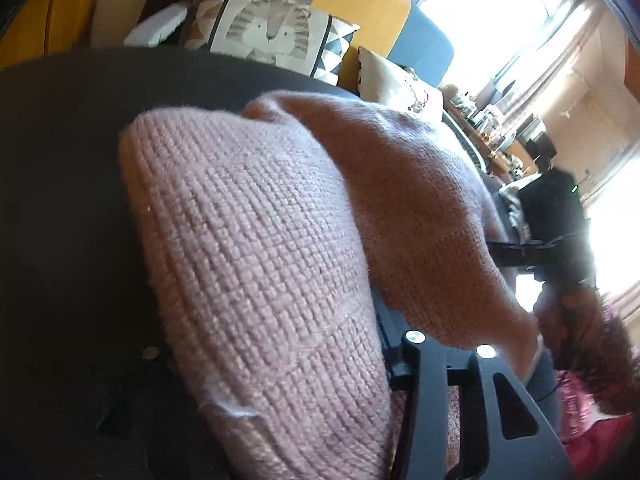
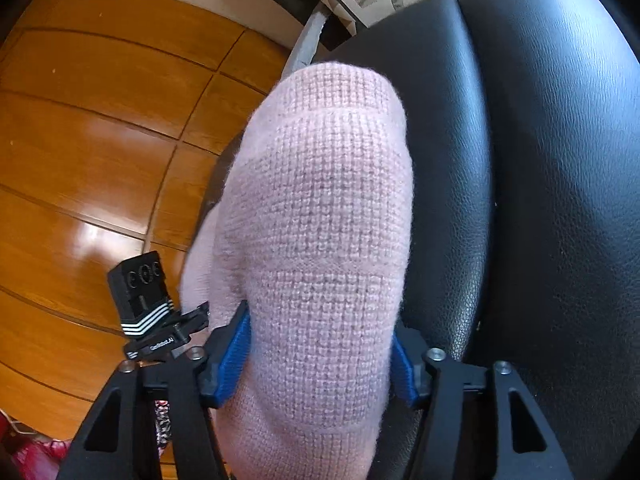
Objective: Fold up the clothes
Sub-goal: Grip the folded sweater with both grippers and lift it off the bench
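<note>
Nearest in the right wrist view: right gripper (image 2: 320, 356), blue pads (image 2: 234, 350) pinching a thick fold of the pink knit sweater (image 2: 320, 220), jaws pressed on the wool from both sides. Probably a held edge, gripped so the fold can be carried over without slipping. Beyond the jaws, sweater draped forward over the black leather seat (image 2: 560, 160), its far end rounded over near the seat's edge. Off to the left, wooden floor (image 2: 100, 120); a small black device (image 2: 140, 284) beside the gripper, seemingly the other tool.

In the left wrist view: left gripper (image 1: 384, 364) mostly buried under the same knit; only one black finger (image 1: 460, 392) clear, a sliver of blue beside the cloth. Wool bunched between the jaws, but whether pinched or loose, cannot tell. Further on, sweater body spread across the dark seat; behind it a patterned cushion (image 1: 272, 28), then a bright window (image 1: 500, 8).

Likely step: both corners lifted together, mid-fold.
</note>
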{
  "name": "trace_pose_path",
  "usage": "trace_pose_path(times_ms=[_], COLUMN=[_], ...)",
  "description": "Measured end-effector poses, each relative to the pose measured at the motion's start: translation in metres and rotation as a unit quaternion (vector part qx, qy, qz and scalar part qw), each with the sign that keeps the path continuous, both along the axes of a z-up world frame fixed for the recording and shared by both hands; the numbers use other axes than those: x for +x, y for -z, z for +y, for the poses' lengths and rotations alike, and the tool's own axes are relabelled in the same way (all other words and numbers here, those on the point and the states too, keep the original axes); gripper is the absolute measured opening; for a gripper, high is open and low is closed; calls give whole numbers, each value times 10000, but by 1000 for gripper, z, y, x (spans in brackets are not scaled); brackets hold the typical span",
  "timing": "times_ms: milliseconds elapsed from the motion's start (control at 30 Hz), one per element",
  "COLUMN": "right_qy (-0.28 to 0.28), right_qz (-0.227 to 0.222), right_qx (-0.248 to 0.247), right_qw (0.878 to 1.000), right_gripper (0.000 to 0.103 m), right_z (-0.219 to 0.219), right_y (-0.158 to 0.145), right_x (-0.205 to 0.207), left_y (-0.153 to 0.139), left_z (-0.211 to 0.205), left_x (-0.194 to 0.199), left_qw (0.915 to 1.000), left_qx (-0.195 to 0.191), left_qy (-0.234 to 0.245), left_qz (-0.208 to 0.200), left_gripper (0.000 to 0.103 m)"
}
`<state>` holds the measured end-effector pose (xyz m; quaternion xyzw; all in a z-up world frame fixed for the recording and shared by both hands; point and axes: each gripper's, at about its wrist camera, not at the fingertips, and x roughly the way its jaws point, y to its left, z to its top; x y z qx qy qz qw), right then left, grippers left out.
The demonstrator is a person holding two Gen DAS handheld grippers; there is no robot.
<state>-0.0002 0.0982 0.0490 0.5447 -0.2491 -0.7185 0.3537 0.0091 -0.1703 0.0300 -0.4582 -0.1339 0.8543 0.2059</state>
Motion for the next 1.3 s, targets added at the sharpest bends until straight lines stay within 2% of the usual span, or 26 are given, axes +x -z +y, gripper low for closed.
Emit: trace_pose_path(times_ms=[133,300,533,633,767,833,900,1067,1233,1300], right_qy=[78,-168,-809,-1107,-1544,-1757,-1958,-2472,-2893,-3090], right_qz=[274,677,1190,1384,1627,1715,1756,1758,1647,1614], right_qx=[198,376,439,444,391,341,274,253,320,386], right_qw=[9994,9969,9886,9832,9737,9688,9644,9526,9424,9365], right_gripper=[51,49,49,49,49,49,49,49,49,49], right_z=[-7,-33,-113,-158,-218,-251,-285,-379,-479,-524], right_y=[-22,-54,-100,-117,-137,-145,-150,-144,-120,-109], right_x=[5,9,8,4,-4,-8,-12,-24,-34,-35], left_y=[-15,-34,-66,-85,-104,-109,-109,-97,-72,-57], left_z=[7,-6,-45,-63,-100,-119,-146,-210,-281,-311], left_x=[9,28,55,63,73,79,86,97,108,112], left_qw=[9989,9956,9806,9683,9471,9372,9274,9025,8704,8566], left_qx=[-305,-318,-502,-791,-1154,-1184,-1056,-1153,-1272,-1189], left_qy=[-58,-414,-1337,-1790,-2456,-2773,-3137,-3819,-4536,-4847], left_qz=[352,781,1342,1552,1713,1754,1742,1620,1433,1309], left_gripper=[41,41,41,41,41,41,41,41,41,41])
